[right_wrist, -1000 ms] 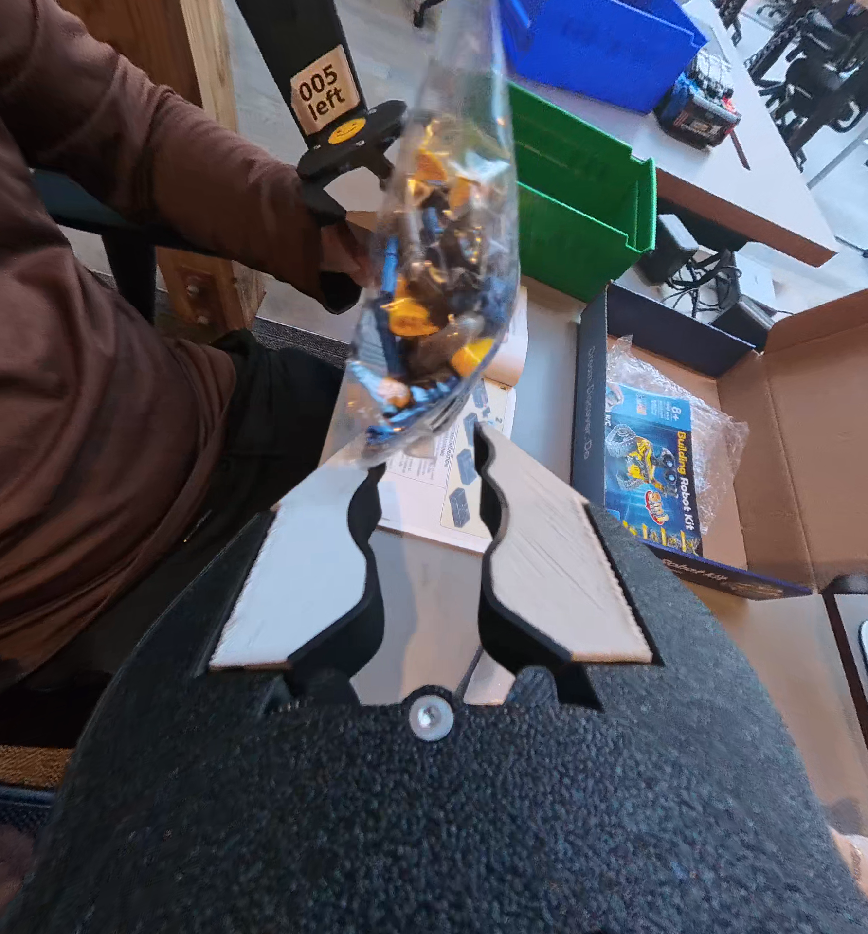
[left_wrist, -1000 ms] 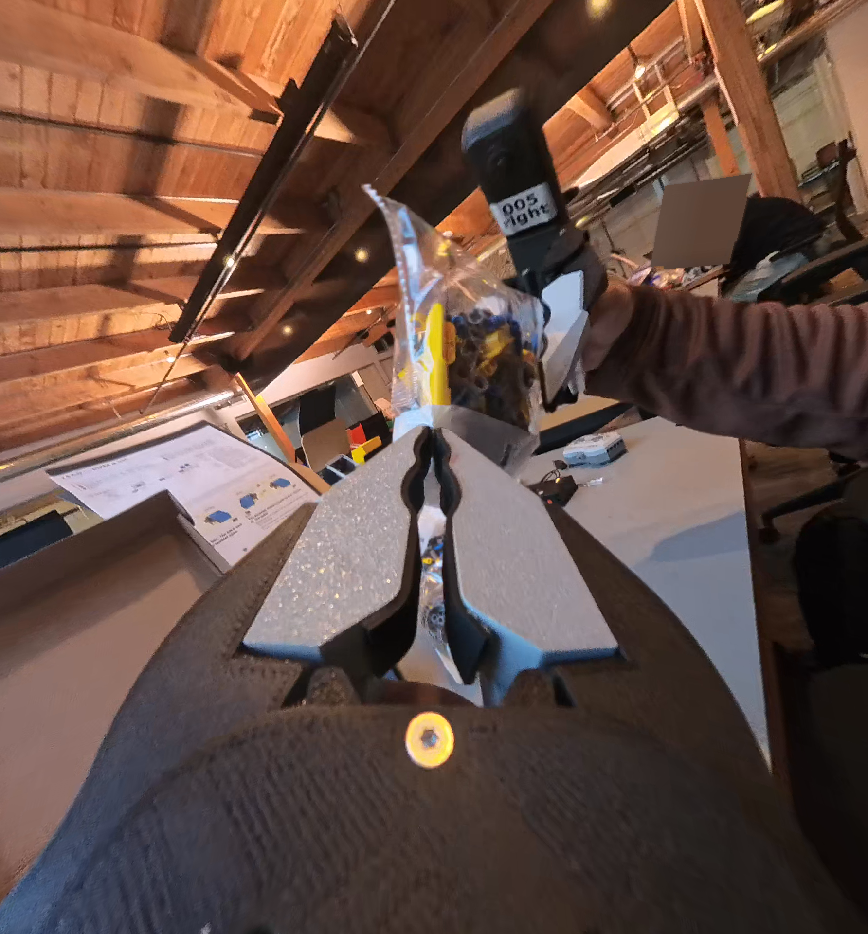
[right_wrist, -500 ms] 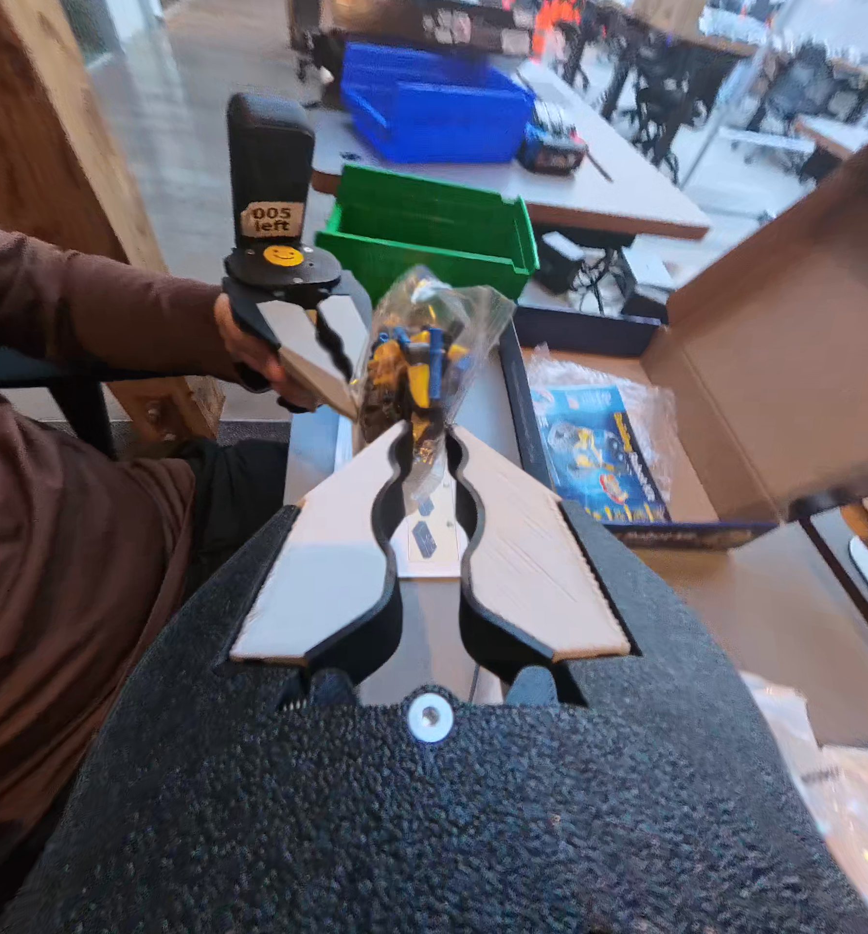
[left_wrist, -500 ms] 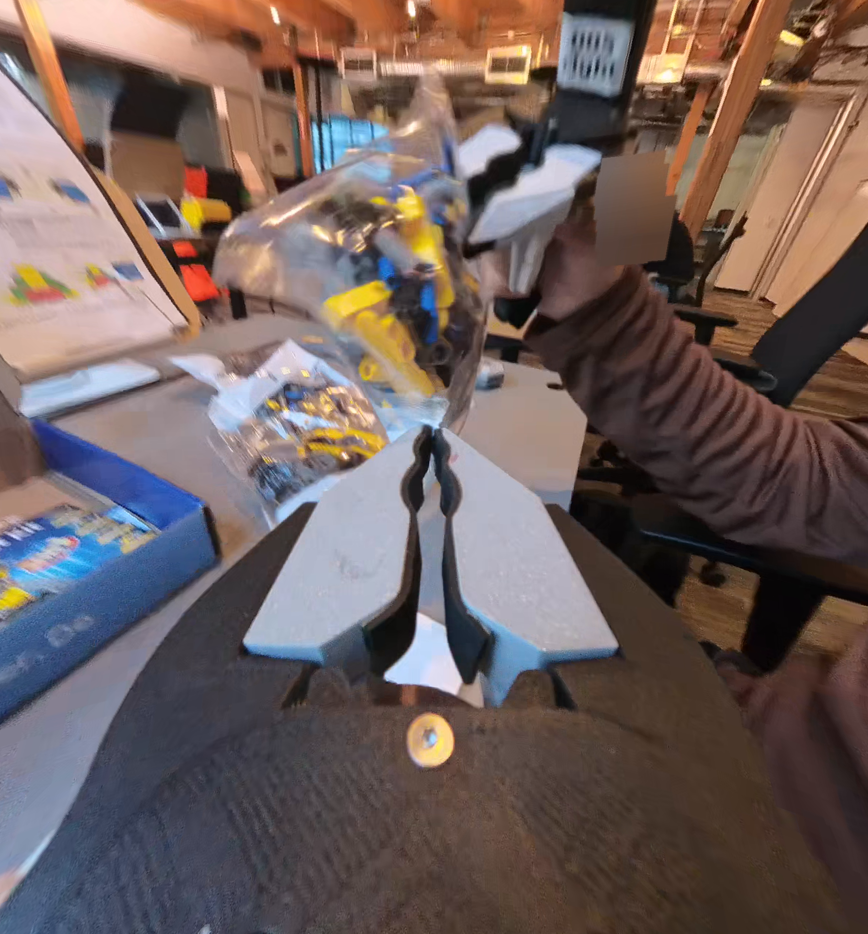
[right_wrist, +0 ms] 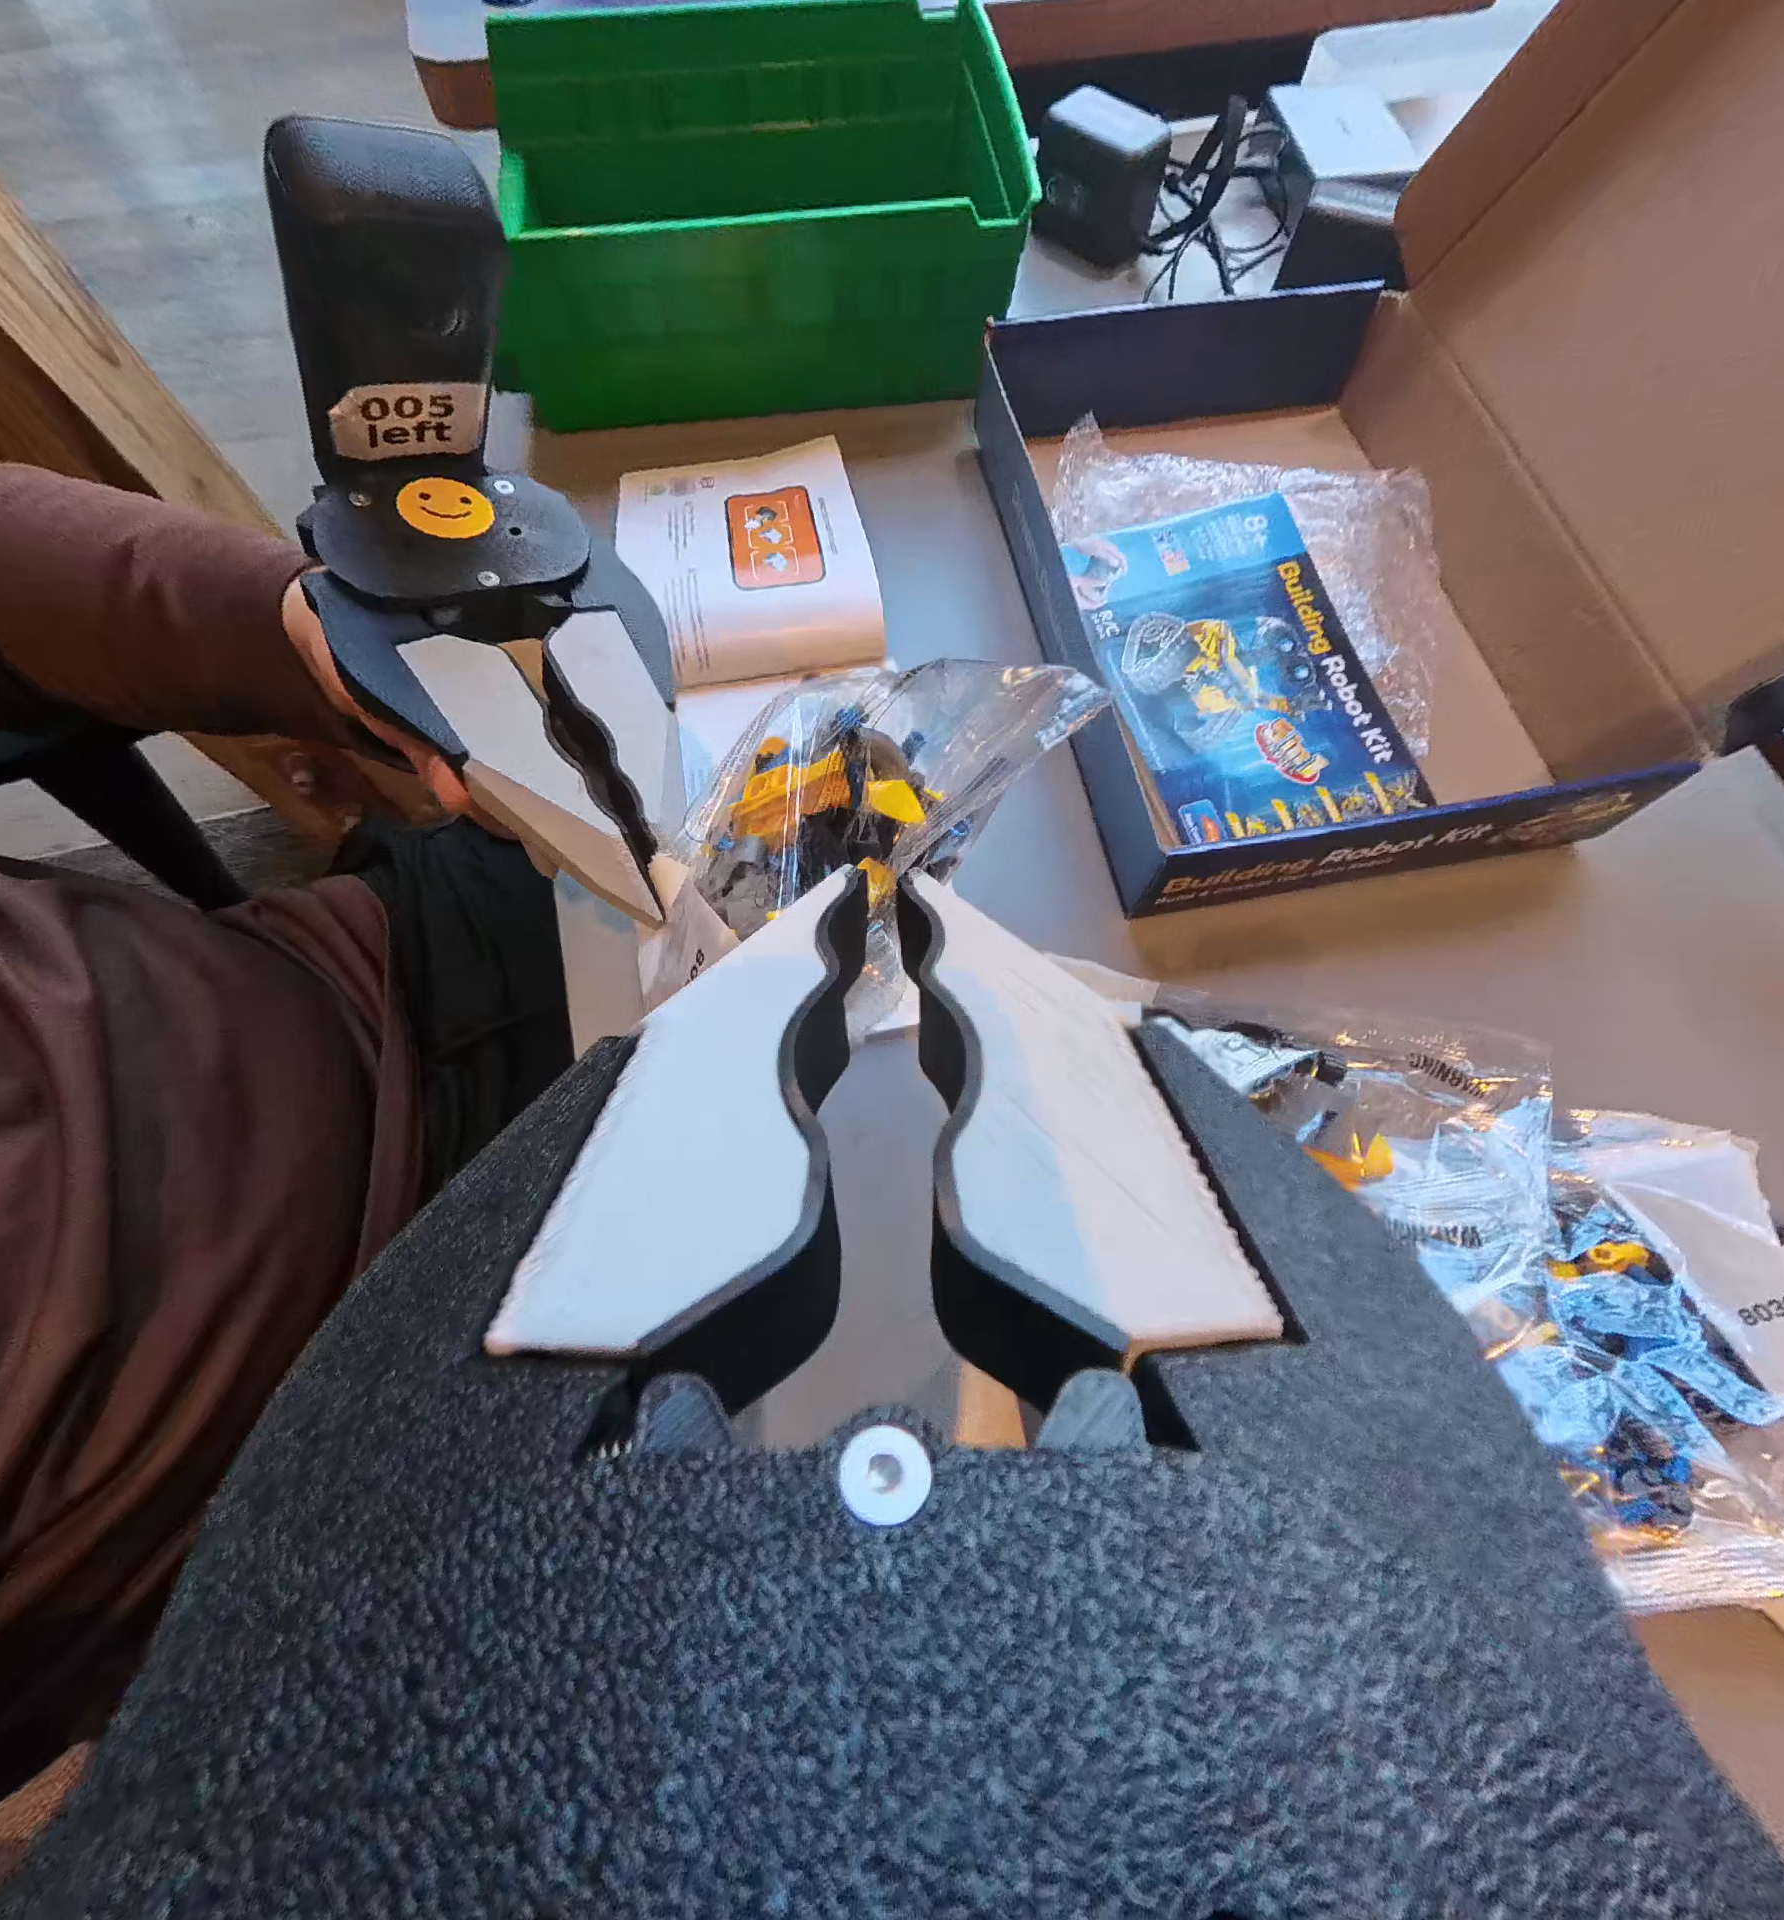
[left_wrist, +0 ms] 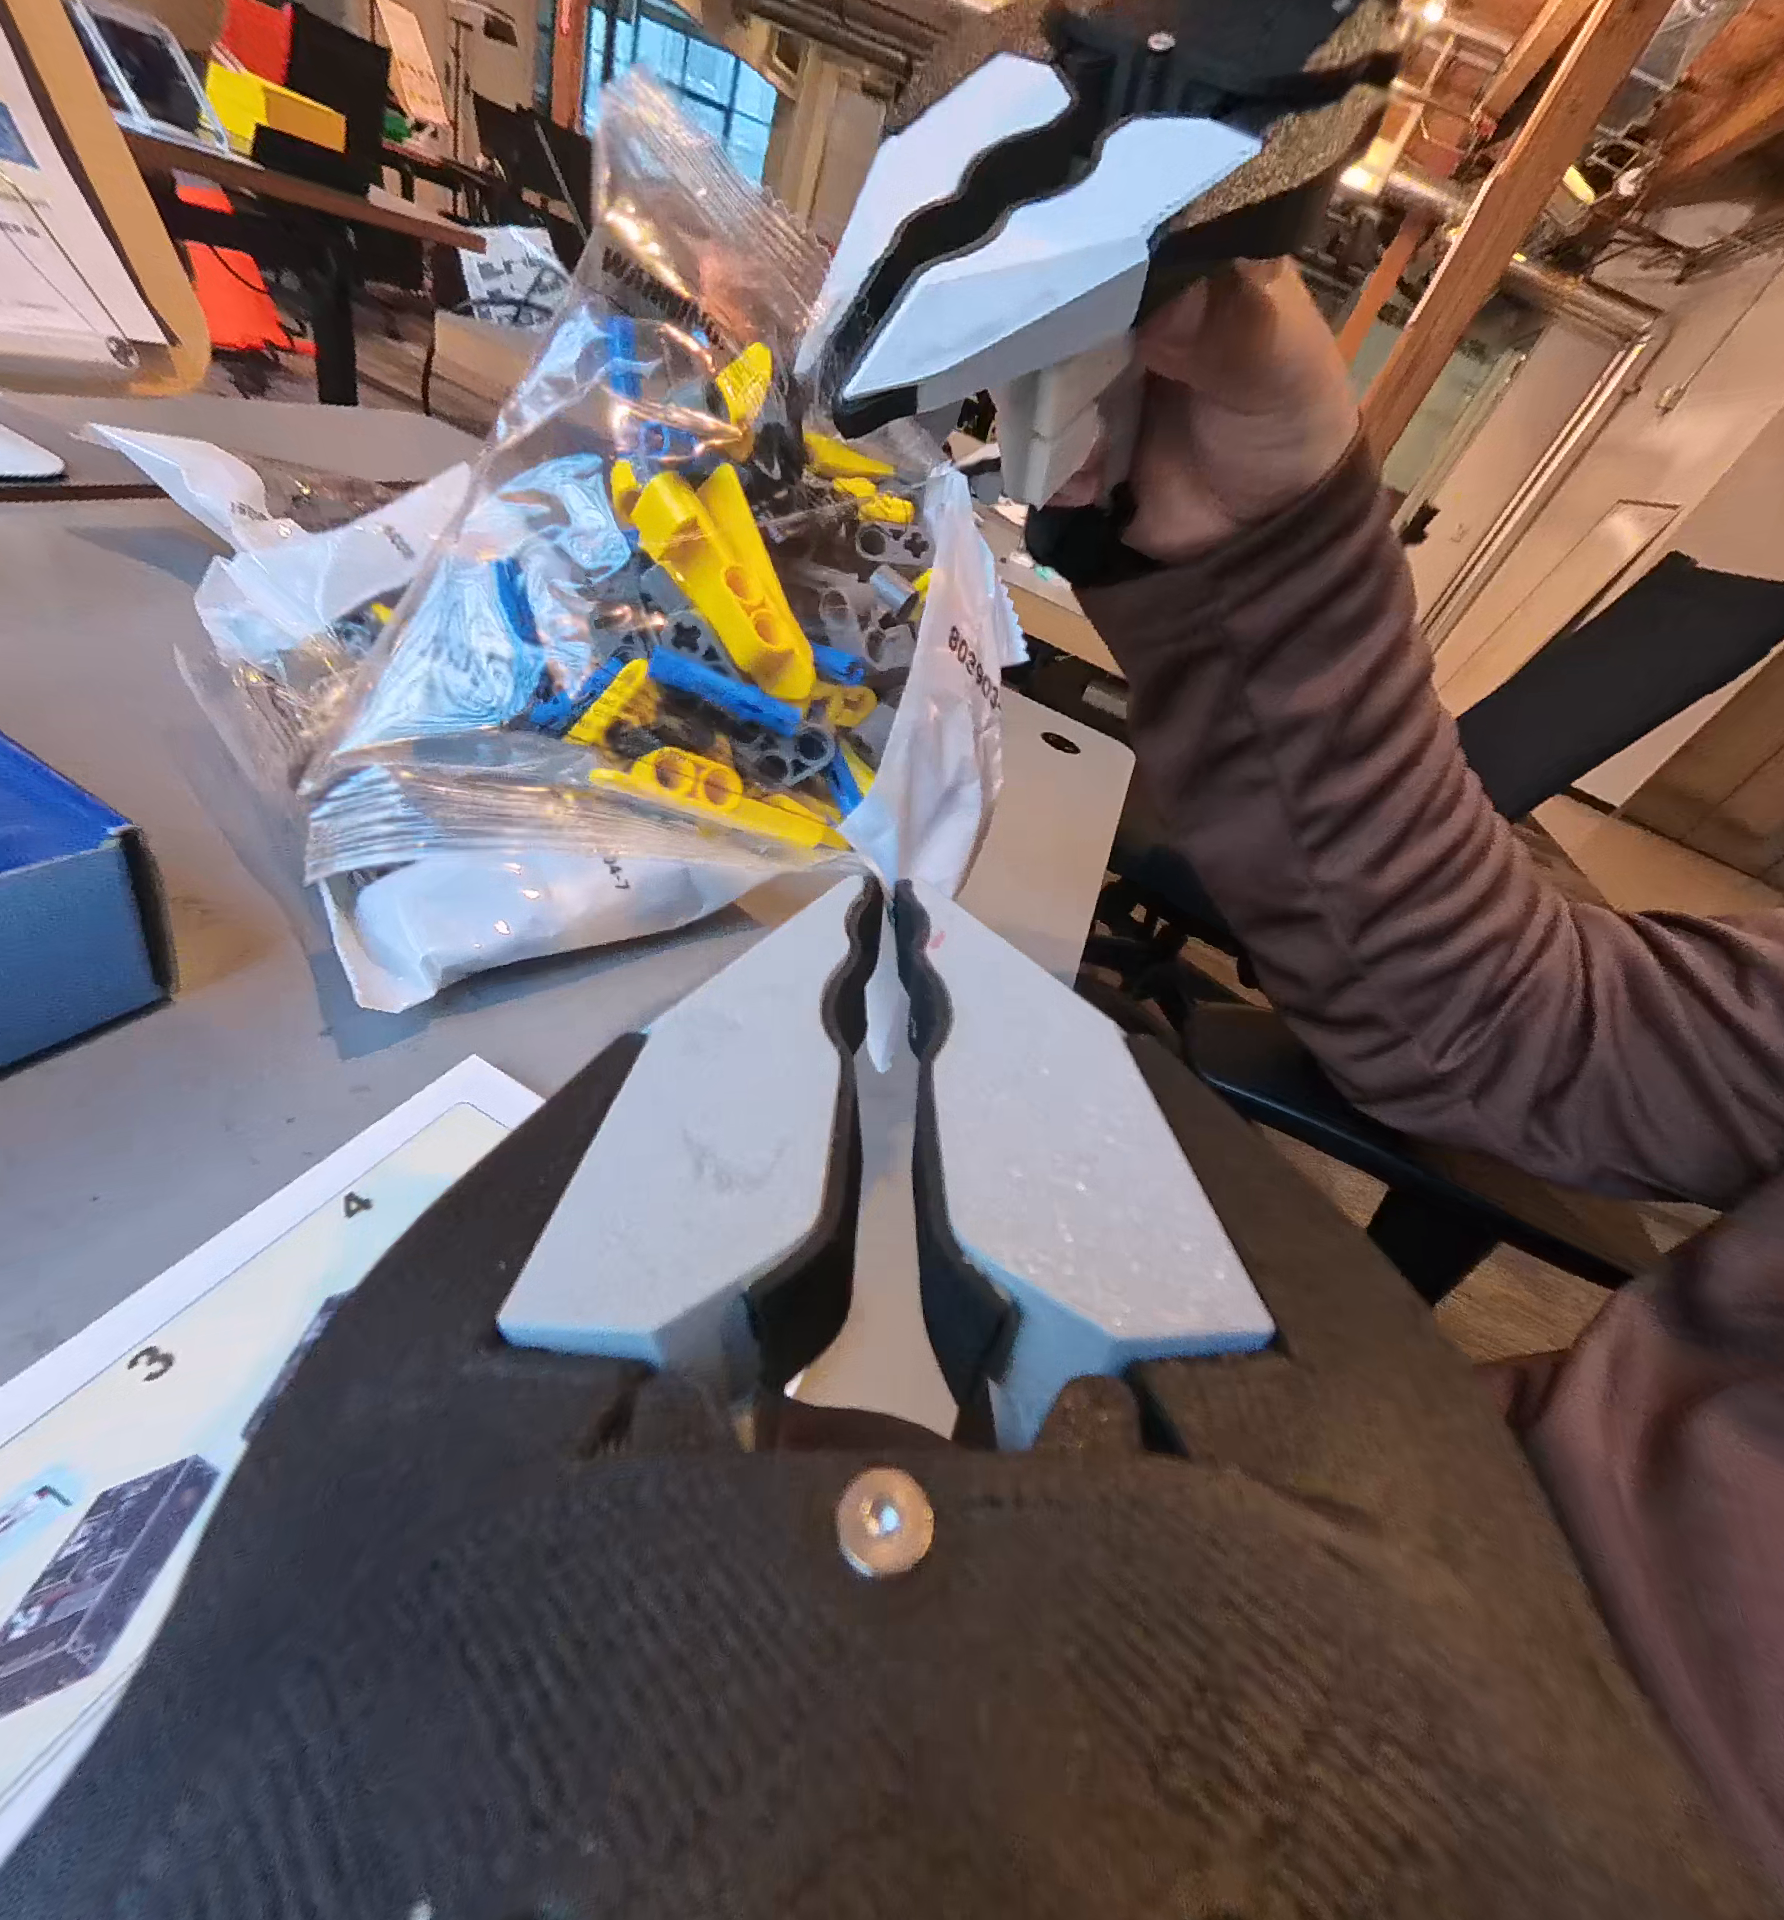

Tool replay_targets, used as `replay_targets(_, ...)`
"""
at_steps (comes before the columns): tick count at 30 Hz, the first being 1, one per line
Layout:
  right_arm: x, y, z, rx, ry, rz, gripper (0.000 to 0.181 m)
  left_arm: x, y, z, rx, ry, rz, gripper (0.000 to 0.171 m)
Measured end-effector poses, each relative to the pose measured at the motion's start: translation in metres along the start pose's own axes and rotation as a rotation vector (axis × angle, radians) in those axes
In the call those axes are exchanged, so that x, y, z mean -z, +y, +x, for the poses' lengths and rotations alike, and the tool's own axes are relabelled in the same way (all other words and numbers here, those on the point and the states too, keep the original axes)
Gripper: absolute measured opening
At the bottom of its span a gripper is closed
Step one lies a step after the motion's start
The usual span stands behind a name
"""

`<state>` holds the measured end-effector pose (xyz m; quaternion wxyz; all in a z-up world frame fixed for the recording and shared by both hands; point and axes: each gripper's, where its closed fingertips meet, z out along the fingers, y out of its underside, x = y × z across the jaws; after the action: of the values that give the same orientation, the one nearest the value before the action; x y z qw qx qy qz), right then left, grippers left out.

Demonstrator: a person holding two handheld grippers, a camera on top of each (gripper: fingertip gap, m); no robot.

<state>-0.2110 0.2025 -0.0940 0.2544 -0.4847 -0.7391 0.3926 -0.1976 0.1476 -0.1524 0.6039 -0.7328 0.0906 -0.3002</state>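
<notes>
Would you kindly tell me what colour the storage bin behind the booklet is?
Green: the storage bin shows best in the right wrist view.

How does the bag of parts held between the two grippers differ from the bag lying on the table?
The held bag is off the table, pinched at opposite edges by the left gripper and the right gripper; the table bag lies flat, untouched. The held bag's film is pulled taut, while the table bag lies slack and crumpled. Both are clear plastic, holding yellow, blue and dark parts.
</notes>
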Motion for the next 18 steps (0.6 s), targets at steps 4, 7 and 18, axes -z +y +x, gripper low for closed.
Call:
replay_targets(4, 0.006, 0.008, 0.001, -0.03, -0.008, -0.027, 0.004, -0.002, 0.011, -0.002, -0.01, -0.008, -0.077, 0.003)
replay_targets(7, 0.022, 0.011, 0.004, -0.065, 0.004, -0.021, 0.005, 0.014, -0.001, -0.015, -0.08, -0.064, -0.117, 0.021)
replay_targets(18, 0.09, 0.062, 0.012, -0.474, -0.122, 0.189, 0.003, 0.089, 0.037, -0.044, -0.195, -0.155, -0.449, 0.064)
